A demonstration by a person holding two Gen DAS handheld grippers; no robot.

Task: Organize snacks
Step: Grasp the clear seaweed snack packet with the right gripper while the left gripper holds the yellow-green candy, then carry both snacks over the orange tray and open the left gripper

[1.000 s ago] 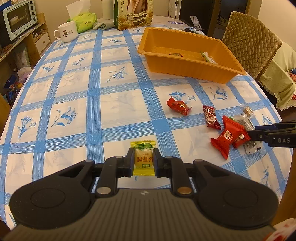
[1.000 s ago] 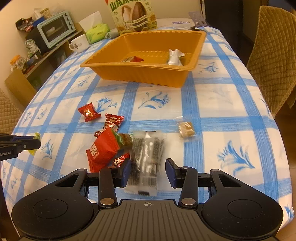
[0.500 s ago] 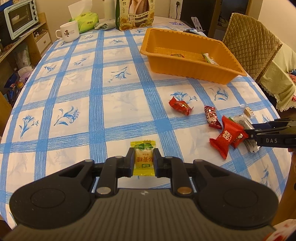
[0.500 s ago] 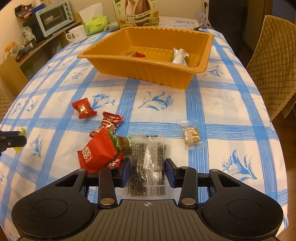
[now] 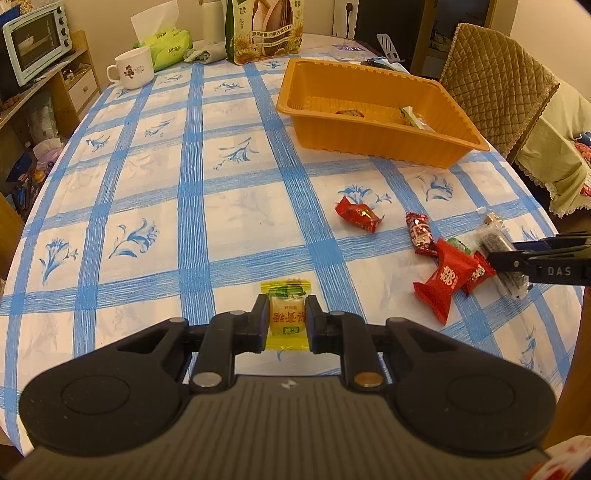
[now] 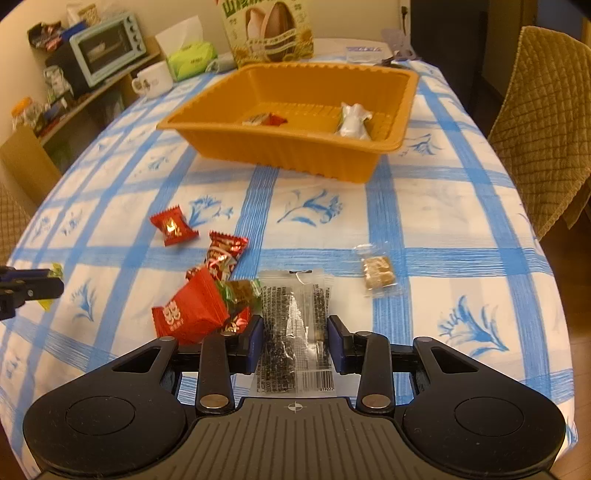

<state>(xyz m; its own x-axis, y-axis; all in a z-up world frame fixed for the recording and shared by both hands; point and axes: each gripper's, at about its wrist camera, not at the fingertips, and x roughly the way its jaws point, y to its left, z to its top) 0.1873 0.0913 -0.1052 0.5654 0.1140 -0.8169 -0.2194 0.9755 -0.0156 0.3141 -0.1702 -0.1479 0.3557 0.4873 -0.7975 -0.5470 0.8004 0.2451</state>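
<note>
My left gripper (image 5: 287,317) is shut on a yellow candy (image 5: 286,314) near the table's front. My right gripper (image 6: 295,341) has its jaws on both sides of a clear packet with black contents (image 6: 295,325); they touch its edges. The packet also shows in the left wrist view (image 5: 496,245). Red snack packets (image 6: 190,314) (image 6: 171,226) (image 6: 223,253) lie left of it, and a small clear-wrapped biscuit (image 6: 376,271) lies to its right. The orange tray (image 6: 258,144) holds a few snacks, among them a silver one (image 6: 352,118).
A big seed bag (image 5: 264,27), a mug (image 5: 133,68), a green tissue pack (image 5: 168,50) and a toaster oven (image 5: 35,38) are at the far end. A padded chair (image 6: 546,122) is at the right side. The table edge is just before both grippers.
The right gripper's jaws have closed in on the clear packet and the view has risen a little. The left gripper still holds the yellow candy; its view has shifted slightly.
</note>
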